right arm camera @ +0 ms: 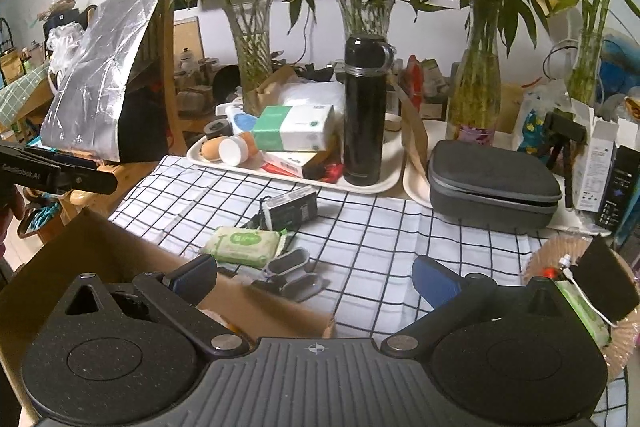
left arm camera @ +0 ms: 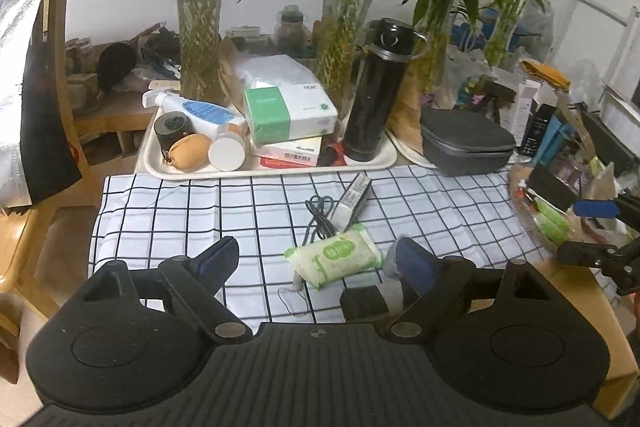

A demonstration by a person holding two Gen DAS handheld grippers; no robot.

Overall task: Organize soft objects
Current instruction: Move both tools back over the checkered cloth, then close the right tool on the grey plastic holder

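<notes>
My left gripper [left arm camera: 320,263] has its two blue-padded fingers spread wide with nothing gripped, and my right gripper [right arm camera: 316,279] is just as wide and empty. One soft green-and-white wipes pack [left arm camera: 336,259] lies flat on the checked cloth [left arm camera: 180,211] just ahead of the left fingers (a slim remote [left arm camera: 352,201] and a coiled black cable [left arm camera: 318,217] sit right behind it). Beyond, a white tray [left arm camera: 160,169] carries one tall black flask [left arm camera: 374,95] and a tissue box [left arm camera: 288,113]; a cardboard box [right arm camera: 100,259] crowds my right gripper's near-left side.

White cloth [left arm camera: 180,211] with black grid, green-white wipes pack [left arm camera: 336,259], black flask [left arm camera: 376,95]
</notes>
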